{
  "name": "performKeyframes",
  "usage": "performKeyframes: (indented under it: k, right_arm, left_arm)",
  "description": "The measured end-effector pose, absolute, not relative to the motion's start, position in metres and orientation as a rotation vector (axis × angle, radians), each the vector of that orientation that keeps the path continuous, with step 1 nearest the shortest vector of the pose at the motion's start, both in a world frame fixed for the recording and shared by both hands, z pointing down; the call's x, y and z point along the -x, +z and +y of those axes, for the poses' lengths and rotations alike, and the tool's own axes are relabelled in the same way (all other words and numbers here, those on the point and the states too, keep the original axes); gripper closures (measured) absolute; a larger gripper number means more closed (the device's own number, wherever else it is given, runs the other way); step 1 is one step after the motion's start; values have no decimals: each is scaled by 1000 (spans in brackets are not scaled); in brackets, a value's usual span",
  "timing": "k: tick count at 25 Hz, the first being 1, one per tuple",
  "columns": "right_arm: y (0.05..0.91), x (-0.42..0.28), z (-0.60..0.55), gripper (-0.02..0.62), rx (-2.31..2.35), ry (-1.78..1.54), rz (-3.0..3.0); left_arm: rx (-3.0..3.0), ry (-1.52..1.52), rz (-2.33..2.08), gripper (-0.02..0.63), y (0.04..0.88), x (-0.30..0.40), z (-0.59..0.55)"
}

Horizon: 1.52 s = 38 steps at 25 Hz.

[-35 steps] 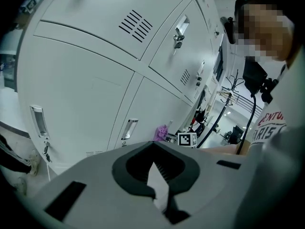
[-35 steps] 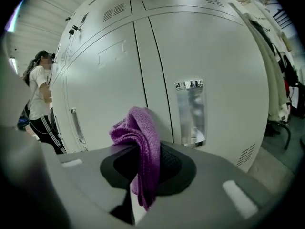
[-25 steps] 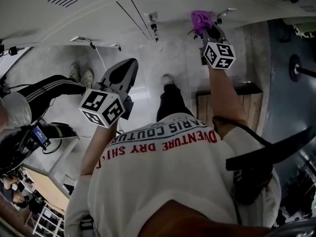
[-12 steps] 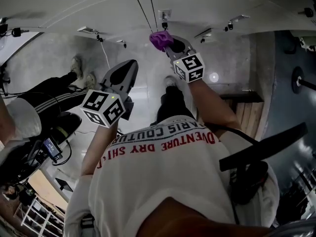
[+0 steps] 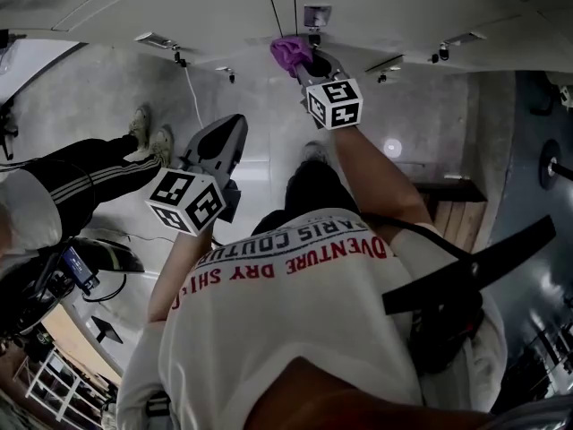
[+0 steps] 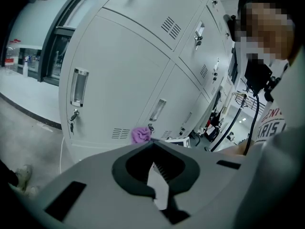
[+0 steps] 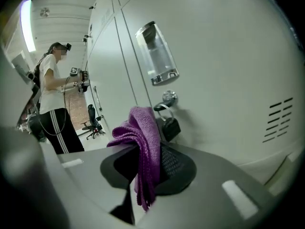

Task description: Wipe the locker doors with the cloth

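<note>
A purple cloth (image 5: pixel 288 52) is bunched in my right gripper (image 5: pixel 309 63), which is shut on it and held up against the pale grey locker doors (image 5: pixel 385 7). In the right gripper view the cloth (image 7: pixel 143 137) hangs over the jaws, just in front of a key lock with a dark fob (image 7: pixel 167 118) and a clear label holder (image 7: pixel 157 54). My left gripper (image 5: pixel 236 122) hangs lower and to the left, away from the doors, shut with nothing in it. In the left gripper view the cloth (image 6: pixel 141 134) shows small against the lockers (image 6: pixel 124 75).
A person in striped trousers (image 5: pixel 85 164) stands at the left, close to my left gripper. A wooden bench (image 5: pixel 448 195) lies at the right. A cable (image 5: pixel 192 97) runs down by the locker base. An office chair (image 7: pixel 93 120) stands further along the row.
My right gripper has carried the cloth leftwards along the locker doors, from the right side to the middle seam. The left gripper has hardly moved.
</note>
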State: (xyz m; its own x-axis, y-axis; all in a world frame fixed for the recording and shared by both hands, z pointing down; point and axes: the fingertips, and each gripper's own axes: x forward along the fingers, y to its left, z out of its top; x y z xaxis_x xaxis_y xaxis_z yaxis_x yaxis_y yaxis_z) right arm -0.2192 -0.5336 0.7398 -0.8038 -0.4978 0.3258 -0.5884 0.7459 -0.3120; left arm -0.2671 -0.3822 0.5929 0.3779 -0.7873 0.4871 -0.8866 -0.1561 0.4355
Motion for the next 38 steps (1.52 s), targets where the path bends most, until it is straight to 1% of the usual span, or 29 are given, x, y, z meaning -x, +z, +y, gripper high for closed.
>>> performKeyframes:
  k: [3,11,16,24,30,35,38]
  right_arm:
    - [745,214,-547,537,-927,635,-2724]
    - [746,210,-559,537,-948,591,-2720]
    - [744,191,-567,537,-976,584,-2715]
    - [741,119,-588,537,-1082,508,-2659]
    - [739,46,-609,537,-1217,466,-2590]
    - [749,-19,-627,538,-1447,560,-2477]
    - [752,-32,-631,538,-1482,566,-2441]
  left_arm:
    - [-1968,195,-1440,606,601,264,-382]
    - [-1962,207,-1425,606,613,257,-383]
    - [-1969,226,-1404,605,612,250,-387]
    - [-2014,240,-1329,606,608,219,-399]
    - [-2043,267,-1293,606,599,199,-406]
    - [-2067,279,-1264,606,595,188,-409]
    - [-2074,282,-1245,606,598,184,-408]
